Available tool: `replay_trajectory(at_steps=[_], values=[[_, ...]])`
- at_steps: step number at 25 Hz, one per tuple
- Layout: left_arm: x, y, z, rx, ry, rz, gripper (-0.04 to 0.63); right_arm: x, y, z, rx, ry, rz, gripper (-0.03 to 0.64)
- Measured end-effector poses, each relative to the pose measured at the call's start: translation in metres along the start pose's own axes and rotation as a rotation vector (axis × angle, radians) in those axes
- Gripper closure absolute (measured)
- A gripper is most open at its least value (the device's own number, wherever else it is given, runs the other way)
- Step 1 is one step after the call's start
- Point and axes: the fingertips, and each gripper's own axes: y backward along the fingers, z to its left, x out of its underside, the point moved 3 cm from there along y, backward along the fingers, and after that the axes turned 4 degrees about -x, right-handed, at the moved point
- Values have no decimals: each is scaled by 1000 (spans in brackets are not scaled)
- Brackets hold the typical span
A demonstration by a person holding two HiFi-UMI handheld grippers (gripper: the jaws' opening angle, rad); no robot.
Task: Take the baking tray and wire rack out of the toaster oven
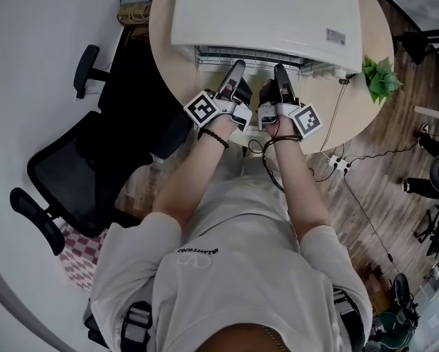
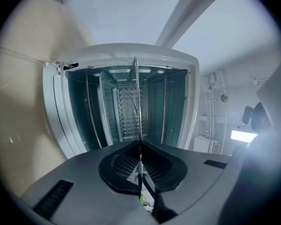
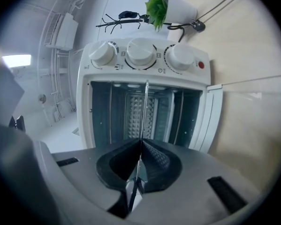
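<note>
Evenness matters: my left gripper point(image 2: 140, 146) and right gripper point(image 3: 141, 142), both clamped on the wire rack point(image 1: 257, 57), should pull it level and together from the toaster oven point(image 1: 263, 9).

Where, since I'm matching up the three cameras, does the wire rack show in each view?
Head view: wire rack juts from the toaster oven's open front, upper centre.
Left gripper view: edge-on, a thin upright line at centre, from the left tongs into the oven.
Right gripper view: same thin upright line at centre, from the right tongs.
Shared landmark: the white toaster oven.
</note>
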Motion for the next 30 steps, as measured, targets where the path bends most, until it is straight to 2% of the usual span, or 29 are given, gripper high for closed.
replay_trajectory(at_steps=[13, 30], values=[[26, 45, -2, -30, 4, -20, 589, 15, 49, -1, 29, -15, 73, 609], [58, 111, -14, -48, -39, -40, 589, 41, 116, 10, 29, -31, 175, 609]])
